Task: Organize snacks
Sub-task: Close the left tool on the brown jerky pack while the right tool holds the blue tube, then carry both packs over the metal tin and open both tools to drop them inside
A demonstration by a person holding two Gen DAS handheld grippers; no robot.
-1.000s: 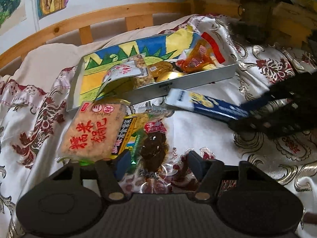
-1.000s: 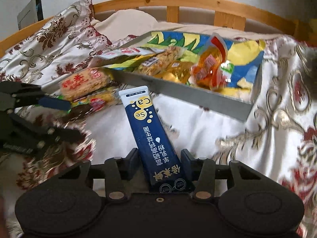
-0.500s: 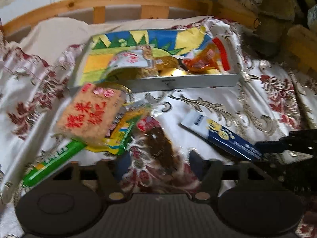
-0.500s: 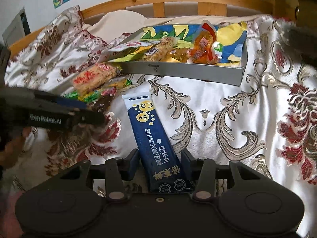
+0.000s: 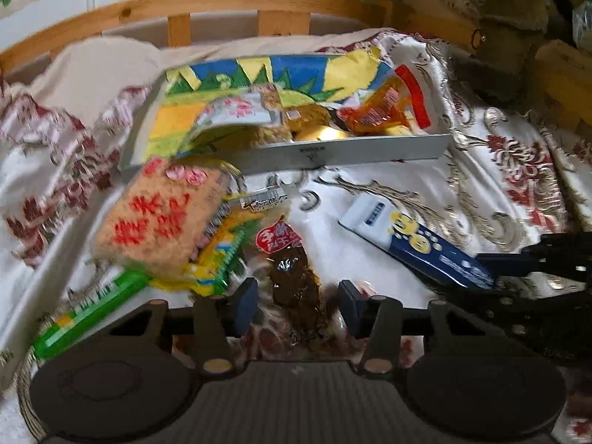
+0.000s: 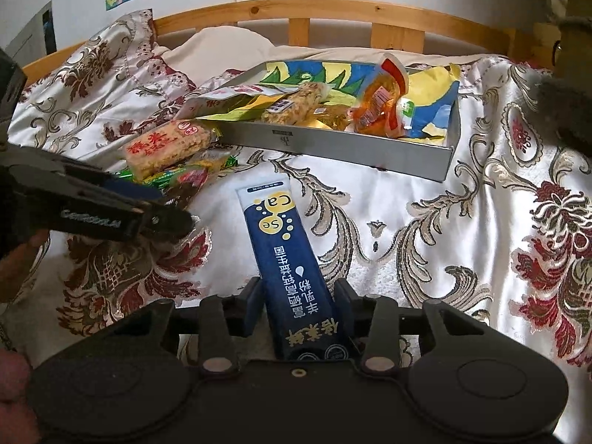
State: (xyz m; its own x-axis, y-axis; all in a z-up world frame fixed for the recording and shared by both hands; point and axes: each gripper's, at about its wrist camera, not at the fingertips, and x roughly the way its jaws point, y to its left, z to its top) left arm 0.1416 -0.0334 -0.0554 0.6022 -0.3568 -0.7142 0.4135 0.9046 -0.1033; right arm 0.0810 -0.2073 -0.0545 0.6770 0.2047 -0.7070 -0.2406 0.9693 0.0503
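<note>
On the bedspread (image 6: 425, 192) we saw the blue calcium stick pack (image 6: 292, 270) clamped in the right tongs (image 6: 298, 312), long axis pointing ahead toward the grey tray (image 6: 333, 146), while the left tongs (image 5: 294, 305) closed, still apart, around the dark brown snack packet (image 5: 292, 270).

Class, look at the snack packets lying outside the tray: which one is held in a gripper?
The long dark-blue packet, clamped by the right gripper; the others lie loose.

Tray (image 6: 333, 144) lies on the bed (image 6: 481, 222), several snack packets inside. Before its left end — a pile of packets (image 6: 166, 155), overlapping. Right of the pile, before the tray — a long box (image 6: 285, 255).
</note>
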